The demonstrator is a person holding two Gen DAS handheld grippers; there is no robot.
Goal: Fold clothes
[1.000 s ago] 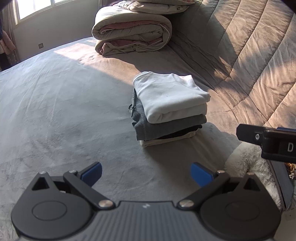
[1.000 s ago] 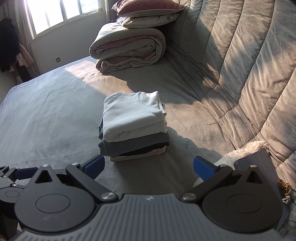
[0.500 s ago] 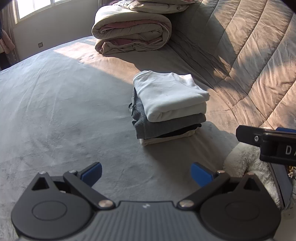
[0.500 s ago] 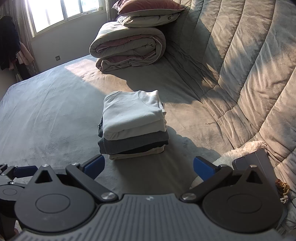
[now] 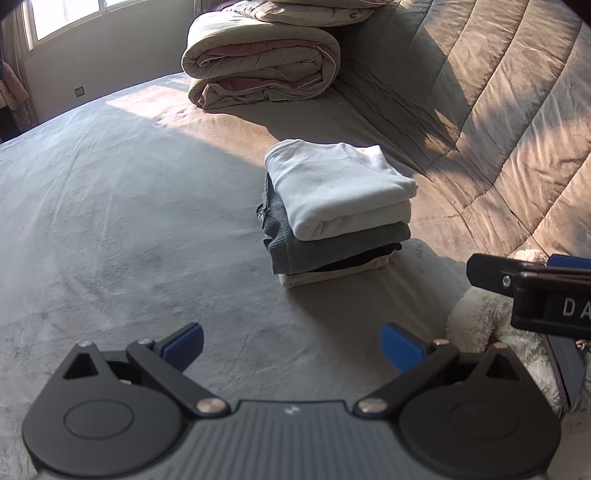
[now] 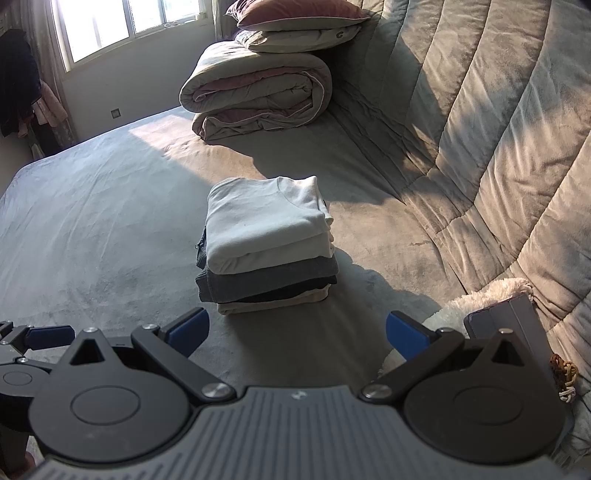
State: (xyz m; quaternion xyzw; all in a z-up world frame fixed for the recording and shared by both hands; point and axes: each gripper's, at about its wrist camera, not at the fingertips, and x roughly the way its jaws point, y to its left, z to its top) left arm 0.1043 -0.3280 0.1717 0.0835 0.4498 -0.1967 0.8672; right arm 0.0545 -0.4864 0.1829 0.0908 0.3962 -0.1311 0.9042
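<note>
Clothes [image 5: 332,214] stacked in 1 neat pile near the middle of the bed [image 5: 129,221], well apart from both sets of tongs. Looks close to finished, judging by the pile: 4 layers visible, a white top piece [image 6: 262,225] folded square with its round neckline showing, a grey ribbed knit [image 6: 266,282] beneath, a thin dark layer, then a cream piece [image 5: 332,275] at the bottom. No loose garment anywhere in view, so nothing obviously left to fold. Left tongs [image 5: 291,345] spread wide, blue pads apart, holding nothing, hovering low over bare bedcover. Right tongs [image 6: 295,330] likewise wide apart and empty, aimed straight at the pile. Edges of the stack fairly flush, grey knit poking out slightly on the left side. Bedcover a soft grey plush, brushed and faintly streaked, sunlit toward the window. Quilted grey padding [image 6: 498,129] rising along the right, channel-stitched in long curved ribs. Rolled duvet [image 6: 258,96] at the far end, beige outside, pink inside, pillows [image 6: 299,26] on top. Fluffy white thing [image 6: 480,299] and a flat grey case [image 6: 509,328] lower right, beside the right tongs.
</note>
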